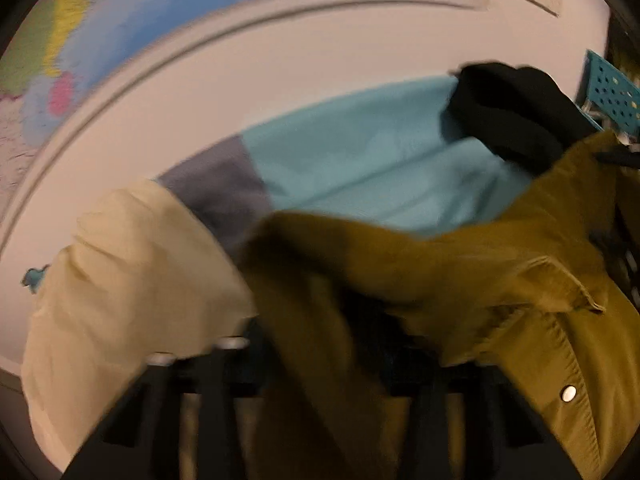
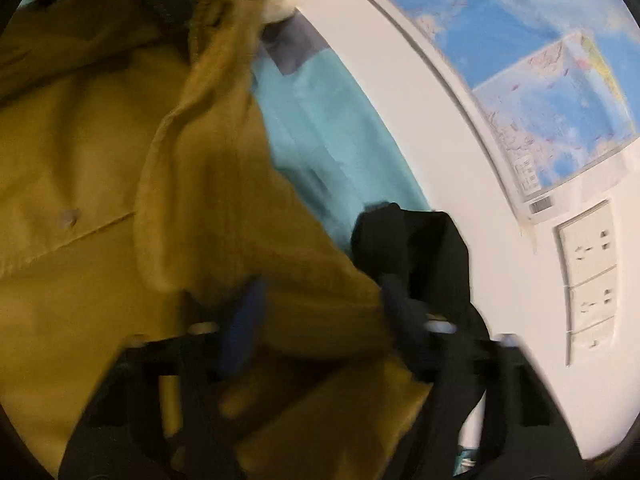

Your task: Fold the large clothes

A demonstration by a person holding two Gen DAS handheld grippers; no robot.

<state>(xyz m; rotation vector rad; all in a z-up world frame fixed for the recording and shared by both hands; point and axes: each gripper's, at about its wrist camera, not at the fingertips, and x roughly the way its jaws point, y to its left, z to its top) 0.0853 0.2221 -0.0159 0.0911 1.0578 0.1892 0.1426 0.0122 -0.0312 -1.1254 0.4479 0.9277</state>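
1. Nearest to us in the left wrist view, the left gripper is buried under the olive-mustard jacket; its fingertips are hidden, so we cannot tell how wide it stands or whether it grips the cloth.
2. In the right wrist view, the right gripper has its 2 dark fingers a little apart, with a fold of the jacket lying between them; blur keeps us from telling whether the pads press on it.
3. The jacket is draped across both grippers, with 1 metal snap on its edge.
4. Just beyond it lie a cream garment, a turquoise garment with a grey panel, and a black garment.
5. Farthest back are a white wall, a wall map and wall sockets.
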